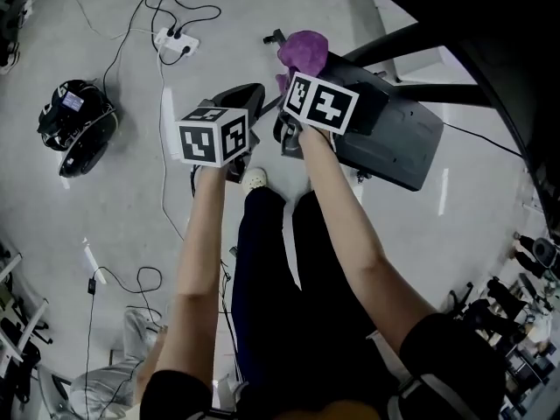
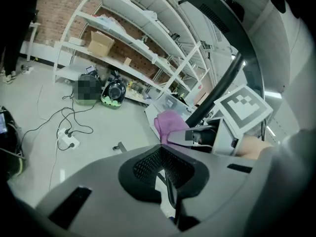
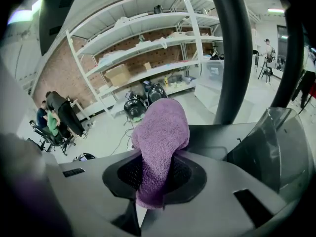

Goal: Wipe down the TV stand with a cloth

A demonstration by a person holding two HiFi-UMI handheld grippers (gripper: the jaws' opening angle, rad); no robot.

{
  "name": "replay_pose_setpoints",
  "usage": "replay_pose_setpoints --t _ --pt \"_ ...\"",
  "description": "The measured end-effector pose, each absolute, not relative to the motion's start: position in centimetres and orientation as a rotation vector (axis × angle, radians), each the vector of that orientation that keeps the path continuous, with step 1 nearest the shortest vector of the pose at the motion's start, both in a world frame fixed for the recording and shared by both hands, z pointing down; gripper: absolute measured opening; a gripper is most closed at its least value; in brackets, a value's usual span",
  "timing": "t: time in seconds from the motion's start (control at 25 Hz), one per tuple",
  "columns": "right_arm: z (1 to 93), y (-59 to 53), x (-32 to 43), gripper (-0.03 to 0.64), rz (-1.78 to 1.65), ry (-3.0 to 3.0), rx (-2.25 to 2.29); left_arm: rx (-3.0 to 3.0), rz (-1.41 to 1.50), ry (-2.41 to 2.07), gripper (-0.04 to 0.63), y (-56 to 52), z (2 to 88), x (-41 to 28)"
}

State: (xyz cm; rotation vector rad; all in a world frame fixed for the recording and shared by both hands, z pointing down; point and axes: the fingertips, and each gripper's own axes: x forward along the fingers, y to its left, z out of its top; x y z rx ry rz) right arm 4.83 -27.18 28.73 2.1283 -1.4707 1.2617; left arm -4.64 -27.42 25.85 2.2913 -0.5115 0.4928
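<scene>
My right gripper point(image 1: 290, 70) is shut on a purple cloth point(image 1: 304, 50), which bunches up out of the jaws point(image 3: 160, 142) and hangs just over the near left corner of the TV stand's dark grey base point(image 1: 398, 138). The stand's black posts point(image 1: 411, 38) rise to the right, and one post point(image 3: 229, 53) stands just behind the cloth. My left gripper point(image 1: 251, 94) hovers over the floor just left of the right one, shut with nothing between its pads point(image 2: 160, 149). From the left gripper view the cloth point(image 2: 170, 122) and the right gripper point(image 2: 212, 135) show straight ahead.
A white power strip point(image 1: 175, 42) with trailing cables lies on the floor at the back left, and a black helmet-like object point(image 1: 77, 125) sits farther left. White shelving point(image 2: 123, 33) lines the brick wall. People sit at the far left point(image 3: 54, 120). My shoe point(image 1: 254, 179) is below the grippers.
</scene>
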Motion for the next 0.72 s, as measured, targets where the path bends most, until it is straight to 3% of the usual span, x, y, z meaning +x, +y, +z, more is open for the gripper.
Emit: replay_pose_setpoints --t 0.72 --pt "31.1 -22.7 10.5 0.089 1.36 -0.911 2.292 2.236 0.488 -0.452 0.008 -27.0 27.3 -2.7"
